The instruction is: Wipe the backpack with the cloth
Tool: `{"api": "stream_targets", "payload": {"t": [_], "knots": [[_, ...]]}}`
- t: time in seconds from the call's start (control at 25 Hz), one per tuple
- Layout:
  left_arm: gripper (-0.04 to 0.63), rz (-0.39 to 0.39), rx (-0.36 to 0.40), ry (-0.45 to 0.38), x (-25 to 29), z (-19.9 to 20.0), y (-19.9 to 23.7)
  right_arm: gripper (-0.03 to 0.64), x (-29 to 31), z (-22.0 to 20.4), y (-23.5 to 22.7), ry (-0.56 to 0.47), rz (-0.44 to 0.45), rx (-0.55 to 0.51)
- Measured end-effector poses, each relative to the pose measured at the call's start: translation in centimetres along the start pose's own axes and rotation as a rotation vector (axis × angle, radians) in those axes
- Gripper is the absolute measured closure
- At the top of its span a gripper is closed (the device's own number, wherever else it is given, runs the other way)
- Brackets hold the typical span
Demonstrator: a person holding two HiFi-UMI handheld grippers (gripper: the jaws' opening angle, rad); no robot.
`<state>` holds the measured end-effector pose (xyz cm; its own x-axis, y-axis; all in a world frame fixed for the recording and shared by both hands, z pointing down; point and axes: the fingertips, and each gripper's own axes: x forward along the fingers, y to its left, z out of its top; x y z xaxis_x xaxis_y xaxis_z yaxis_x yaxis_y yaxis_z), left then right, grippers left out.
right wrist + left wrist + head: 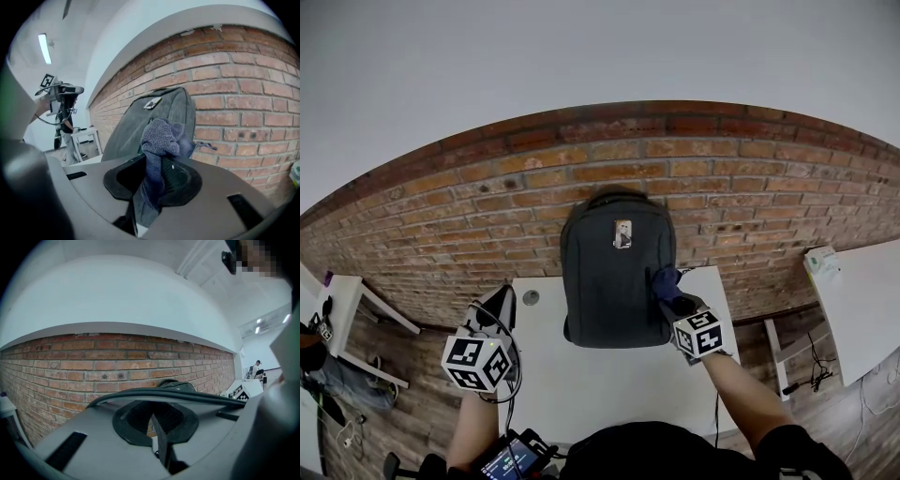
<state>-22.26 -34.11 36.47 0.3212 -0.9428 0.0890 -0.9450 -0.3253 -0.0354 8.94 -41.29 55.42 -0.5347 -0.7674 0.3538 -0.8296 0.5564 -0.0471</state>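
The backpack [614, 277] stands upright at the back of the white table [609, 389], leaning on the brick wall [487, 216], which likely props its front panel toward the person for wiping. The right gripper [675, 300] is clamped on a bunched blue-grey cloth [663, 279], the wad poking past the jaws so fabric meets the bag first; it sits at the bag's right edge. The left gripper [500, 305], jaws pressed together on nothing, hangs by the table's left edge, well apart. The front panel lies open leftward of the cloth; the wall blocks the back
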Motion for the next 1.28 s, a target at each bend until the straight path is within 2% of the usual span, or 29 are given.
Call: {"api": "stream_targets", "payload": {"t": [0.24, 0.48, 0.72, 0.88, 1.12, 1.28], "knots": [[0.598, 0.006, 0.009, -0.009, -0.5, 0.3, 0.3, 0.531, 2.6, 9.9, -3.5, -0.072, -0.056, -0.05], [0.598, 0.012, 0.015, -0.006, -0.6, 0.1, 0.5, 0.531, 4.7, 19.2, -5.0, -0.15, -0.079, -0.096], [0.598, 0.01, 0.024, -0.001, -0.5, 0.3, 0.4, 0.531, 6.9, 24.7, -4.0, -0.174, -0.071, -0.113], [0.598, 0.008, 0.034, -0.003, -0.9, 0.3, 0.2, 0.531, 7.5, 25.2, -3.3, -0.166, -0.055, -0.106], [0.598, 0.024, 0.023, 0.014, -1.4, -0.4, 0.8, 0.531, 8.0, 21.6, -2.3, -0.103, -0.038, -0.1], [0.598, 0.022, 0.019, 0.018, -1.2, -0.5, 0.8, 0.531, 7.9, 19.3, -1.4, -0.06, -0.026, -0.042]]}}
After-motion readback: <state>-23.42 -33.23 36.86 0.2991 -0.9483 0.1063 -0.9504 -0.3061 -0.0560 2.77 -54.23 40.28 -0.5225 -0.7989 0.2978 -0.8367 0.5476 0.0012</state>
